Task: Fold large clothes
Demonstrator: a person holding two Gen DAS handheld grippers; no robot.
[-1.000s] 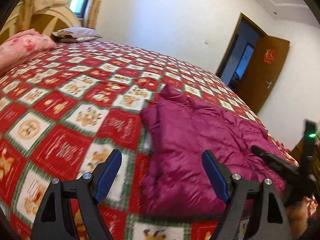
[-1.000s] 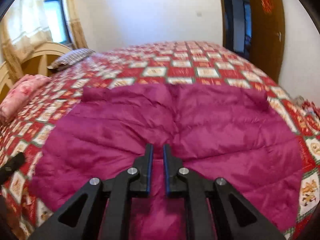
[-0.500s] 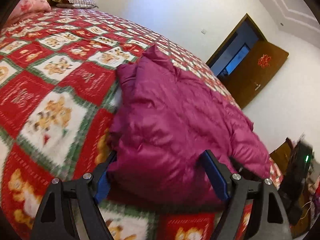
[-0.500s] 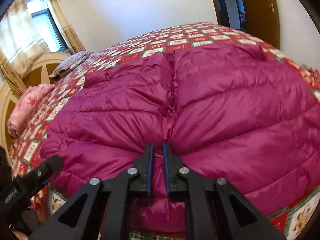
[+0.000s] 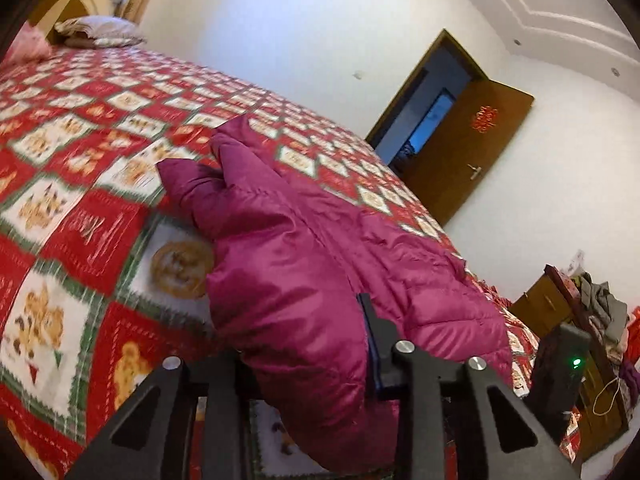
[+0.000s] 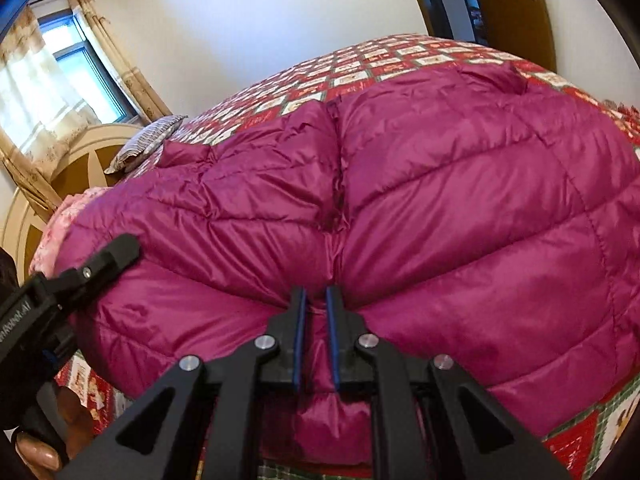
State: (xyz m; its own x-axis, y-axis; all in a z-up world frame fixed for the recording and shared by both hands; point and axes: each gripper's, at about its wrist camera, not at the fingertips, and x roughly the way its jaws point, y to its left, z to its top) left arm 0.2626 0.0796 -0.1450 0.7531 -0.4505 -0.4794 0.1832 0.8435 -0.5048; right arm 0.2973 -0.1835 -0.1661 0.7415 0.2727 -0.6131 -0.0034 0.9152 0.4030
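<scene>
left tool [image 5: 308, 356]: jaws have just been closing, now pinching the jacket's [image 5: 320, 272] near corner | right tool [image 6: 316, 334]: pressed together on the near hem at the centre seam | jacket: magenta, quilted, spread flat on the bed [image 5: 80, 184] with its red patterned cover | beyond: pillow [image 5: 100, 32], open door [image 5: 472, 156]

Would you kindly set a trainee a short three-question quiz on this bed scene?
1. True or false: the right gripper is shut on the jacket.
2. Which covers the bed? A plain blue sheet; B red patterned quilt; C grey blanket.
3. Fill in: the left gripper grips the jacket's ___.

Key: 1 true; 2 B; 3 edge. The left gripper's jaws have just been closing, with the jacket between them.
</scene>
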